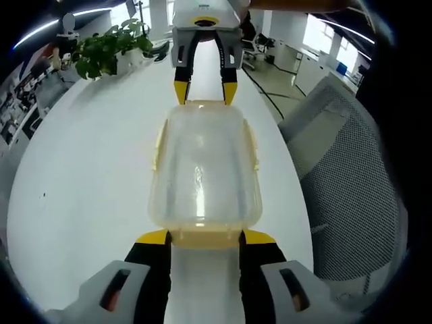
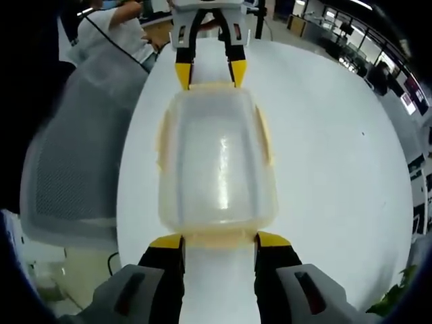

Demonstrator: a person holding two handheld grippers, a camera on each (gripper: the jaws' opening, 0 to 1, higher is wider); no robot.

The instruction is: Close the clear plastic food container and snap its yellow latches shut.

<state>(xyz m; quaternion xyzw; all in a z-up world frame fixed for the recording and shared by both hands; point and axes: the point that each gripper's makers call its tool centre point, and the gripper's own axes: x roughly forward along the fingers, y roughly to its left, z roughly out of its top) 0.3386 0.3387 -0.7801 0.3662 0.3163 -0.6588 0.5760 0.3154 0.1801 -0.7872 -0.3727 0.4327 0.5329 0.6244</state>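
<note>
A clear plastic food container (image 1: pixel 204 169) (image 2: pixel 217 162) lies lengthwise on the white table (image 1: pixel 88 175) (image 2: pixel 337 148) with its lid on top. Pale yellow latches (image 1: pixel 159 143) (image 2: pixel 264 135) run along its long sides, and one more sits at each end. My left gripper (image 1: pixel 206 238) (image 2: pixel 210 75) stands open at one end of the container, a yellow-tipped finger on either side of the end latch (image 1: pixel 206 236). Facing it at the opposite end, my right gripper (image 2: pixel 220 241) (image 1: pixel 205 93) is open in the same way around the other end latch (image 2: pixel 219 237). Whether the latches are snapped down I cannot tell.
A grey mesh office chair (image 1: pixel 351 169) (image 2: pixel 74 162) stands close against one long edge of the table. A potted green plant (image 1: pixel 108 50) (image 2: pixel 398 297) sits on the table beyond the right gripper. A person in white (image 2: pixel 115 30) is behind the left gripper.
</note>
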